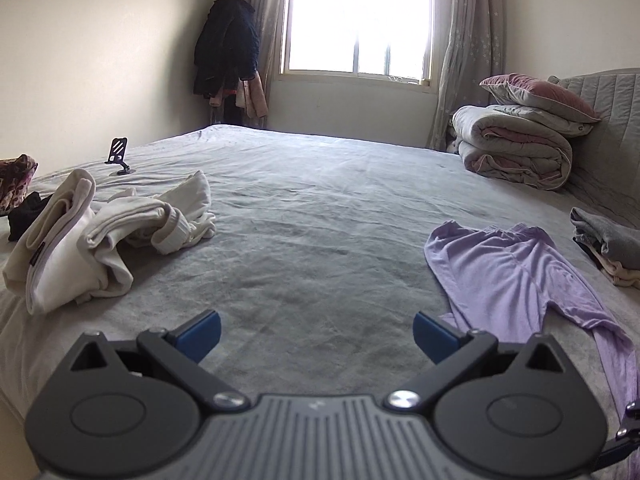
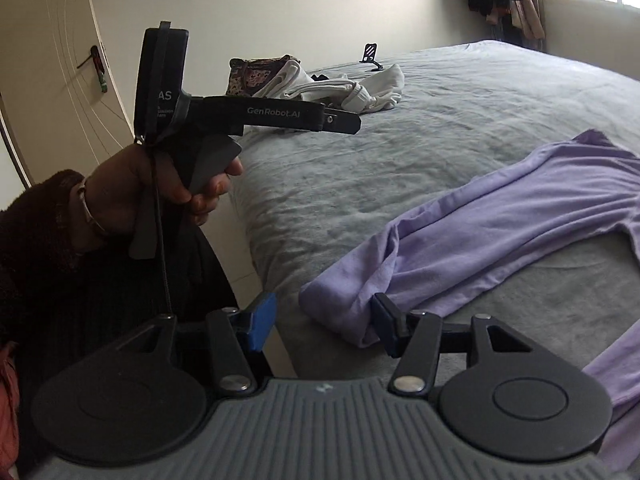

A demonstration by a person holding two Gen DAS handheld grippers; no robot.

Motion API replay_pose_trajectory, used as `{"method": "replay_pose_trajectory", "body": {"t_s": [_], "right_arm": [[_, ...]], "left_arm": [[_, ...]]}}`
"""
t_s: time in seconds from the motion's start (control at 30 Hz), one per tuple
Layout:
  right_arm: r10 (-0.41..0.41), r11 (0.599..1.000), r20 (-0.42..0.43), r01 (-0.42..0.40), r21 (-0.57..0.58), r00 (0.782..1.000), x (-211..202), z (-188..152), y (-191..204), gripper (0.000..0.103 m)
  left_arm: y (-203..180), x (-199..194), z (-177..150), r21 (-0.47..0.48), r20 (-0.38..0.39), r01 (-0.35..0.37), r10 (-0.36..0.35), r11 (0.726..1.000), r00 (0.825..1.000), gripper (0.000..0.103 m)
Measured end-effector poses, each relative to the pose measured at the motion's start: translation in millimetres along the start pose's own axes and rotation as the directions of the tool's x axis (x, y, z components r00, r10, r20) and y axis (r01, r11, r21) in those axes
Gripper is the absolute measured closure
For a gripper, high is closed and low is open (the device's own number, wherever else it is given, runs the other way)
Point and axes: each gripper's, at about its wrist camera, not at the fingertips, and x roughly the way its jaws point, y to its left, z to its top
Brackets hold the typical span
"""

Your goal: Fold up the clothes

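On the bed (image 1: 320,208) the purple trousers (image 1: 516,276) lie spread near its edge on your right, waistband toward the window, the long axis running from there back to you, one leg trailing off toward the edge. Your right claw (image 2: 324,326) stands wide with that leg's cuff (image 2: 344,312) against its inner finger; get both pads around the hem before closing, and carry it flat so the cloth doesn't bunch. Your left claw (image 1: 316,336) hangs wide and empty over bare bed. The white clothes (image 1: 108,232) sit crumpled to your left, a folded stack (image 1: 608,248) to your right.
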Motion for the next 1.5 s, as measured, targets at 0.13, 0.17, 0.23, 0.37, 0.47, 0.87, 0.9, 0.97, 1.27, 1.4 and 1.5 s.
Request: {"method": "replay_pose_trajectory", "body": {"t_s": [0.13,0.17,0.23,0.37,0.47,0.87,0.9,0.97,1.27,1.4,1.5], "right_arm": [[0.009,0.996,-0.008,-0.009,0.084,1.0,10,-2,-3,0.048],[0.006,0.995,-0.001,-0.006,0.096,1.0,7,0,-4,0.054],[0.004,0.994,-0.005,-0.003,0.113,1.0,6,1,-8,0.061],[0.026,0.989,-0.016,-0.024,0.144,1.0,7,-1,-13,0.071],[0.044,0.989,-0.016,-0.042,0.139,0.999,7,-2,-11,0.087],[0.268,0.766,0.334,-0.41,0.495,0.904,-14,5,-45,0.089],[0.281,0.734,0.369,-0.446,0.512,0.886,-16,5,-49,0.089],[0.303,0.679,0.427,-0.507,0.531,0.852,-21,4,-54,0.089],[0.287,0.644,0.456,-0.522,0.559,0.842,-24,23,-57,0.085],[0.246,0.677,0.415,-0.462,0.573,0.876,-19,38,-55,0.085],[0.215,0.699,0.384,-0.415,0.582,0.898,-16,49,-53,0.062]], "left_arm": [[2,1,-2,0.008,-0.011,0.002,-0.002,1.0,1.0,0.001],[3,1,-2,0.008,-0.013,0.002,-0.002,1.0,1.0,0.001],[4,1,-2,0.002,-0.014,0.005,-0.005,1.0,1.0,0.001],[5,2,-1,0.002,-0.016,0.012,-0.012,1.0,1.0,0.001],[3,1,-1,0.008,-0.016,0.017,-0.017,1.0,1.0,0.001],[11,0,0,-0.029,-0.013,0.001,-0.001,1.0,1.0,0.001],[12,0,0,-0.031,-0.014,0.001,-0.002,1.0,1.0,0.001],[12,0,0,-0.031,-0.014,0.003,-0.003,1.0,1.0,0.001],[7,2,-2,-0.007,-0.037,0.031,-0.032,0.999,0.999,0.001],[5,3,-2,0.008,-0.046,0.04,-0.039,0.999,0.998,0.001],[8,1,0,-0.004,-0.02,-0.011,0.01,1.0,1.0,0.001]]}}
